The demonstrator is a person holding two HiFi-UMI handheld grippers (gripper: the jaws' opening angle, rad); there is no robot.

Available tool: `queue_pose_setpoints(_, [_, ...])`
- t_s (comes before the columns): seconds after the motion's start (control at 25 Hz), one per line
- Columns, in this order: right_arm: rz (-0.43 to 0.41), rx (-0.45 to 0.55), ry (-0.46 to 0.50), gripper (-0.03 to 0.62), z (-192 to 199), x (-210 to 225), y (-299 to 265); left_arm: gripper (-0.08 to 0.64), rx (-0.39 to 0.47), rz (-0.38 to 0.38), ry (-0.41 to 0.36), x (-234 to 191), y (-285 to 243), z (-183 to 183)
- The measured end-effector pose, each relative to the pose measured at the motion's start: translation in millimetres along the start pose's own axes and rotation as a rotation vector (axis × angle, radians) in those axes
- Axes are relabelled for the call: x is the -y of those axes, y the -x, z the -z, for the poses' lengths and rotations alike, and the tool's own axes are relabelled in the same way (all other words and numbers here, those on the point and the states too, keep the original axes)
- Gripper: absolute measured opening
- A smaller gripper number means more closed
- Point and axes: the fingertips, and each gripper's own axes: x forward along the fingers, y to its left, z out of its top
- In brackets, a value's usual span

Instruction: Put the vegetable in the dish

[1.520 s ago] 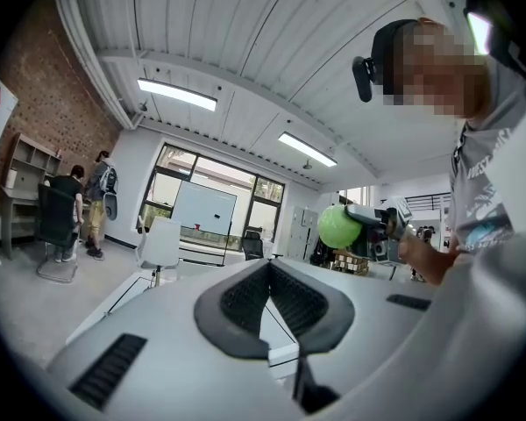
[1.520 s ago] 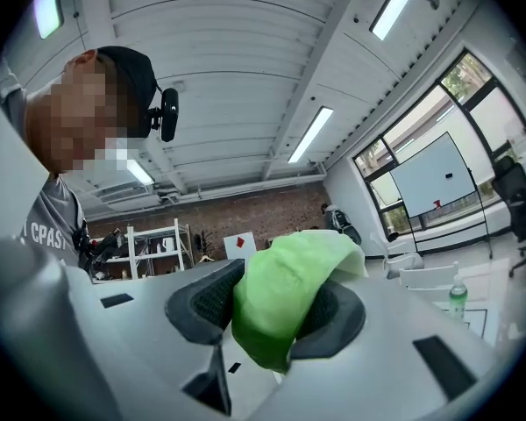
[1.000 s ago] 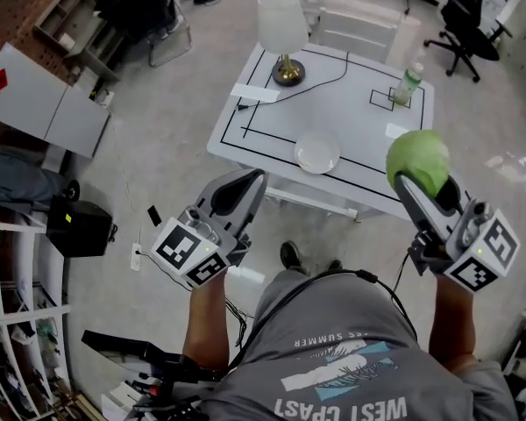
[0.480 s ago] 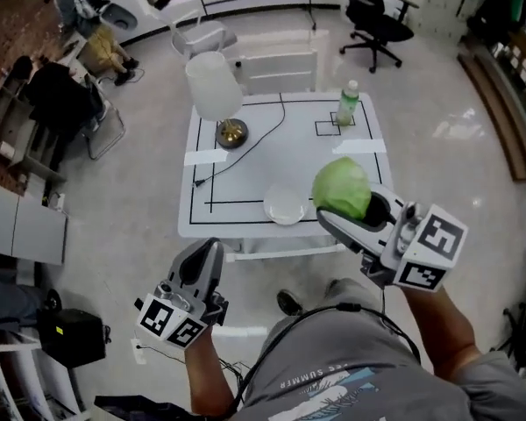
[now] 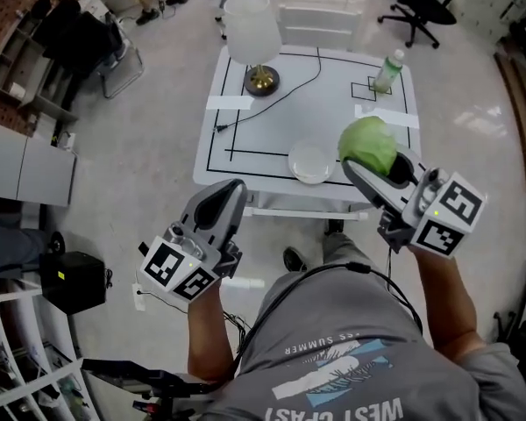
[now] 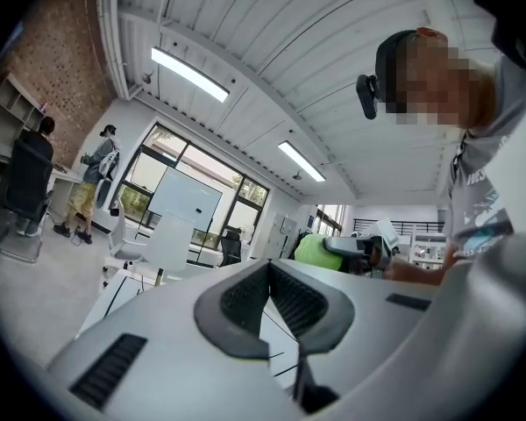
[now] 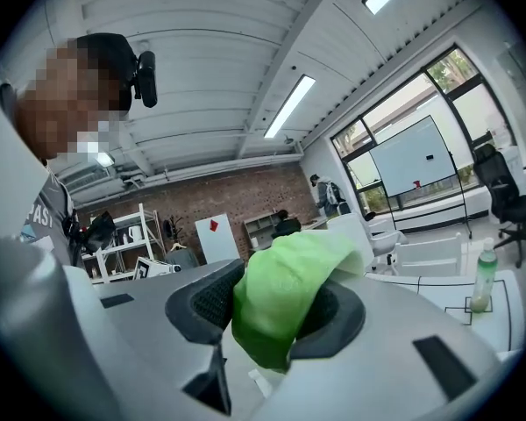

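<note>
Closed in on the table; right tongs clamped on the cabbage, dish just left of their tips. Left tongs together, empty. Cabbage looks light and leafy-soft, so a mid-body grip suits it.

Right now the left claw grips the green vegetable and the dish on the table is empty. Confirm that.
Not right: the right claw grips the green vegetable, as the right gripper view shows; the left claw is shut on nothing. The dish on the table is empty.
</note>
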Motion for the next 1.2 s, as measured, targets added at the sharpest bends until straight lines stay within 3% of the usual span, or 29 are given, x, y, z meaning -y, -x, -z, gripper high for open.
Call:
queue_pose_setpoints(0.64, [-0.058,-0.111,-0.11,0.15,47.4,64.2,-38.4,0.006,-0.08,-0.027,0.023,-16.1,-41.1,19.5])
queue_pose_setpoints(1.2, [-0.1,-0.259,-0.233,0.15,135.9,122.6,-65.6,0.006,-0.128,-0.069,0.044,-28.5,-61.8,37.6])
